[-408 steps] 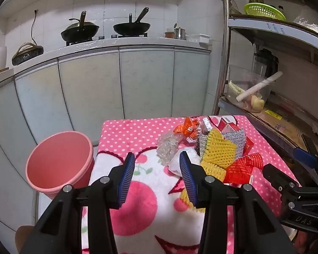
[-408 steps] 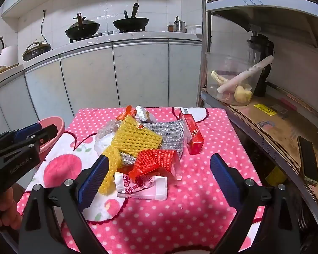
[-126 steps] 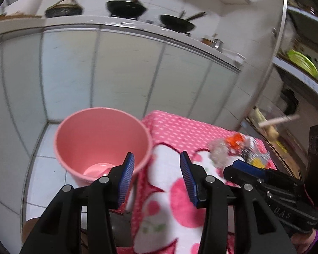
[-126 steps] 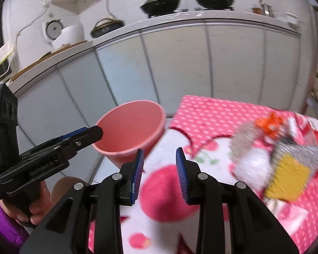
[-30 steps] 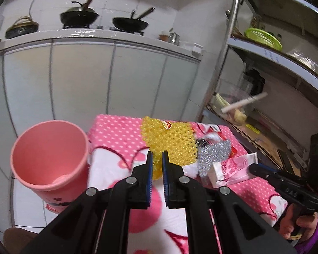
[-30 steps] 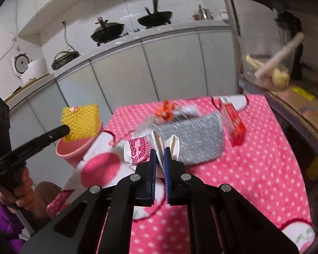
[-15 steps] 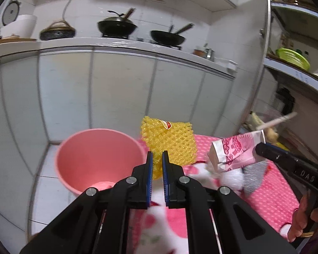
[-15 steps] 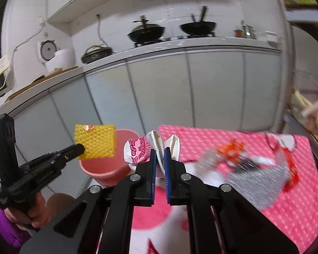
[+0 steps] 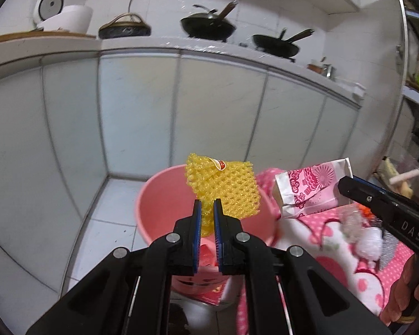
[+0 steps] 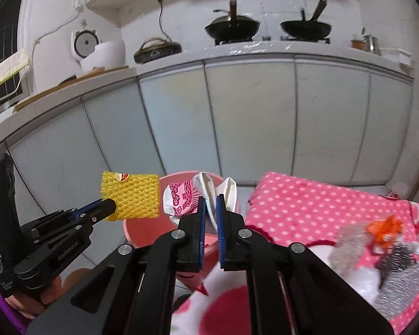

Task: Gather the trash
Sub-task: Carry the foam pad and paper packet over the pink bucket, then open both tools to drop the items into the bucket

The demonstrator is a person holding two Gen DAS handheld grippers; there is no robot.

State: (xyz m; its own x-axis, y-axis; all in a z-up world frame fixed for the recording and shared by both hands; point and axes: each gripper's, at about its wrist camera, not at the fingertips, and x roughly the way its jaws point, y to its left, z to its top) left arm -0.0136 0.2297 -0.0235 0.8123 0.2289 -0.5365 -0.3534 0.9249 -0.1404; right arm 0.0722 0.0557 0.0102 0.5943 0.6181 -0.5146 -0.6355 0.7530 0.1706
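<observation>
Hanging above the mouth of the pink bucket (image 9: 164, 209), the yellow foam net (image 9: 223, 187) is clamped at its lower near corner between the blue pads of the left claw (image 9: 207, 223). Its flat sheet stands roughly upright, long axis running left to right, with a small red-and-white sticker (image 9: 219, 164) at the top edge. In the right wrist view the same net (image 10: 131, 195) sticks out sideways from the left claw (image 10: 109, 205), left of the bucket rim (image 10: 178, 177).

Just right of the net, the pink-and-white printed packet (image 9: 312, 189) is pinched by the right claw (image 10: 209, 215), whose pads are drawn together on the packet's white folded end (image 10: 206, 184). The packet lies about level, its long axis pointing from the right claw toward the net; its printed end (image 10: 178, 198) reaches over the bucket. The part between the pads is hidden.

Much of the bucket's inside and its base are covered by the net and the claw fingers, so its contents cannot be made out. To the right, the desk under a pink polka-dot cloth (image 10: 321, 203) holds more litter: an orange wrapper (image 10: 385, 227), a clear crumpled wrapper (image 10: 346, 243) and a silver mesh sheet (image 10: 399, 282), all motion-blurred and cut off at the frame edge. Far behind runs a white kitchen counter (image 10: 237, 53) with two black woks (image 10: 231, 28).
</observation>
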